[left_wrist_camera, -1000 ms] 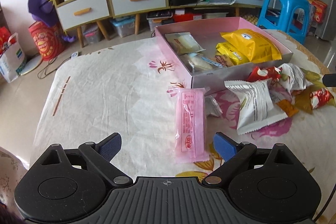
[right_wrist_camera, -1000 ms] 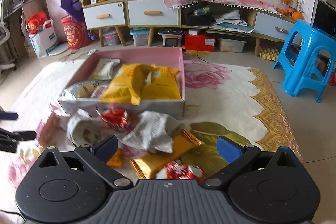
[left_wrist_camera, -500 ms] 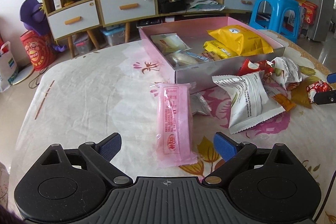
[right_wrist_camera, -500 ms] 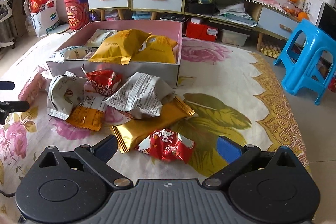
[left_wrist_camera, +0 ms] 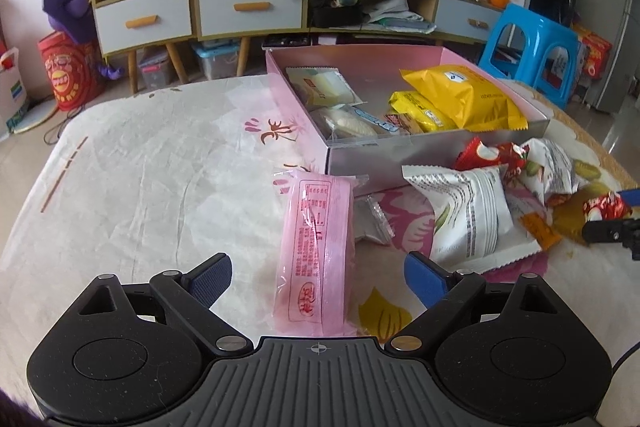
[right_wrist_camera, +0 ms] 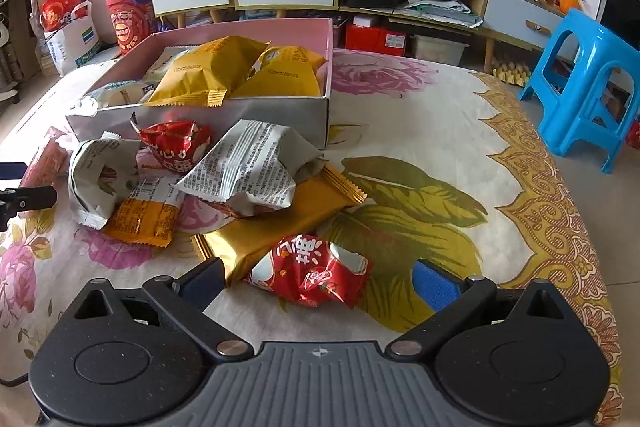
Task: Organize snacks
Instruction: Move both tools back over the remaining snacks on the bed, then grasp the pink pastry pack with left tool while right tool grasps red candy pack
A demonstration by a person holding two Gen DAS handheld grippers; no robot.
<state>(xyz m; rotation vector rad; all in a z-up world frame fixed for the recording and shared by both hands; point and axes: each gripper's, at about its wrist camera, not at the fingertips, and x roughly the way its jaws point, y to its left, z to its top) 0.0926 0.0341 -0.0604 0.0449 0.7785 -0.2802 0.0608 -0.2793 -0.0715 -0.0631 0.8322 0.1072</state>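
Pink packet point(left_wrist_camera: 316, 251) flat, lengthwise between spread left claw point(left_wrist_camera: 318, 277); right claw point(right_wrist_camera: 316, 281) spread.

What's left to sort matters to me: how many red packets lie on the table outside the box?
2. One red packet sits just in front of the box; the second red packet lies nearest the camera, beside the gold packet. Others may hide under the pile.

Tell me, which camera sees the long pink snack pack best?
The left wrist view. The pink pack lies whole and close there, between the left gripper's open jaws, untouched. The right wrist view shows only a blurry bit at its left edge.
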